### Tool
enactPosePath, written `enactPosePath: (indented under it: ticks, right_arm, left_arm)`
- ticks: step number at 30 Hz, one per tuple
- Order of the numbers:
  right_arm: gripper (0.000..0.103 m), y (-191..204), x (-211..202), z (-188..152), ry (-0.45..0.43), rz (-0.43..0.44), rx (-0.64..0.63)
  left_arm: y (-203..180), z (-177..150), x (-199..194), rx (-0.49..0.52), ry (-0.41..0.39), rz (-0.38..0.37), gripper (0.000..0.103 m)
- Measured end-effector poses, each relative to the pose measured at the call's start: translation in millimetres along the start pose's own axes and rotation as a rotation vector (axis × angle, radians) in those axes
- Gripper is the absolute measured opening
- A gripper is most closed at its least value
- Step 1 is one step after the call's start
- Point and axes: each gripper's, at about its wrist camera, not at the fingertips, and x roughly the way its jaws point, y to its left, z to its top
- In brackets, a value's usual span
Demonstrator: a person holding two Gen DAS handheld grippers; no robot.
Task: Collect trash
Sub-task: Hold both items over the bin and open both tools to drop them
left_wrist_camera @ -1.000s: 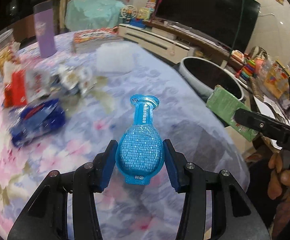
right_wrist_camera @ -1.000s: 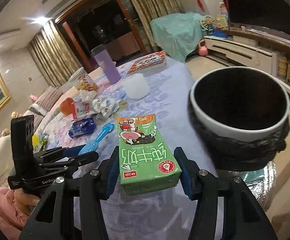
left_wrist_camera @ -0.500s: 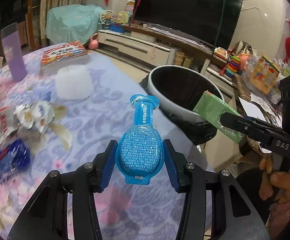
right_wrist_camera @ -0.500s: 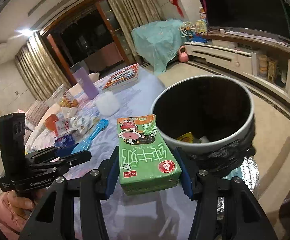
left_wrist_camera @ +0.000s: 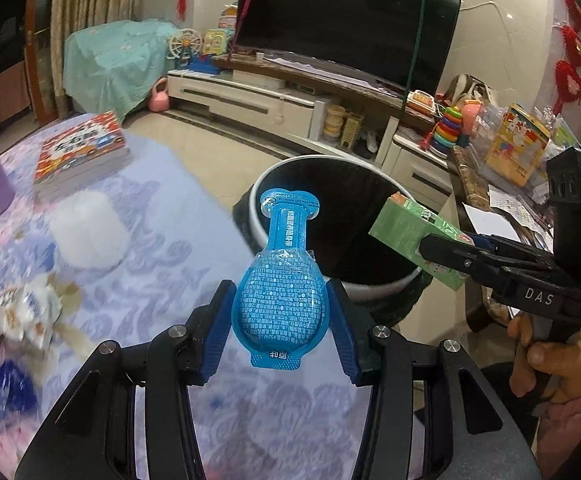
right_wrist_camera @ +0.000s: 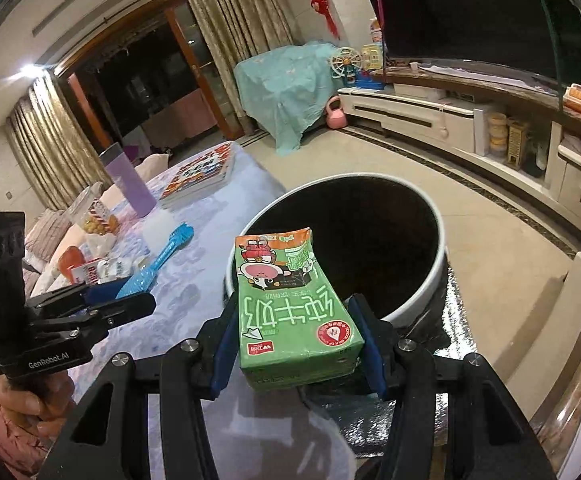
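Both loads are held short of the bin [right_wrist_camera: 418, 304], which stands beside the counter [left_wrist_camera: 178, 264] edge, ahead of and below both tongs. The green milk carton [right_wrist_camera: 294, 312] is pinched in the right tongs [right_wrist_camera: 296, 356], long axis pointing at the opening, its far end already over the near rim. The blue pouch [left_wrist_camera: 280, 300] is pinched in the left tongs [left_wrist_camera: 280, 328], neck forward, apparently farther from the rim. No obstruction is seen. 2 loads; wrappers [left_wrist_camera: 26, 312] remain on the counter.
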Motion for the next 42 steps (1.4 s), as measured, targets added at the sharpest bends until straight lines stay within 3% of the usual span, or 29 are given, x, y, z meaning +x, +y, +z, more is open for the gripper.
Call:
enactPosePath:
  ticks: [15, 42]
  right_arm:
    - [0.053, -25, 16, 31, 0.028, -0.062, -0.006]
    - [0.054, -48, 35, 42, 0.062, -0.094, 0.019]
  left_arm:
    - [-20, 39, 40, 0.075, 0.04, -0.011, 0.046]
    - [-26, 48, 71, 0.08, 0.104, 0.007, 0.047]
